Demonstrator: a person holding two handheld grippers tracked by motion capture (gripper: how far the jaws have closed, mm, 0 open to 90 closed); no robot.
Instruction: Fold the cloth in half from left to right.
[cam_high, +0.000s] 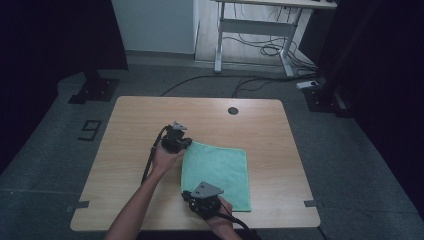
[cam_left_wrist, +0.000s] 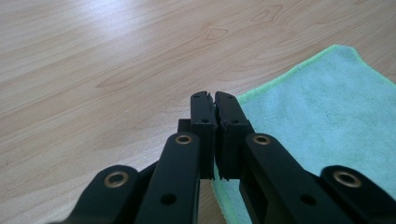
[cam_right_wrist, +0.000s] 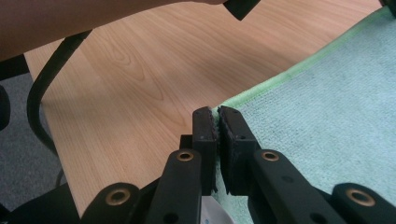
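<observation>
A teal-green cloth (cam_high: 220, 170) lies spread flat on the wooden table (cam_high: 150, 115), right of centre. My left gripper (cam_high: 188, 144) is at the cloth's far left corner. In the left gripper view its jaws (cam_left_wrist: 214, 100) are shut, with the cloth's (cam_left_wrist: 327, 107) green hem running in under them. My right gripper (cam_high: 185, 193) is at the near left corner. In the right gripper view its jaws (cam_right_wrist: 217, 114) are pressed together, with the hem of the cloth (cam_right_wrist: 327, 116) caught between the tips.
A dark round hole (cam_high: 233, 110) sits near the table's far edge. My left forearm (cam_right_wrist: 70, 23) and its black cable (cam_right_wrist: 39, 93) cross above the table's left part. A white desk frame (cam_high: 250, 30) and floor cables stand behind the table.
</observation>
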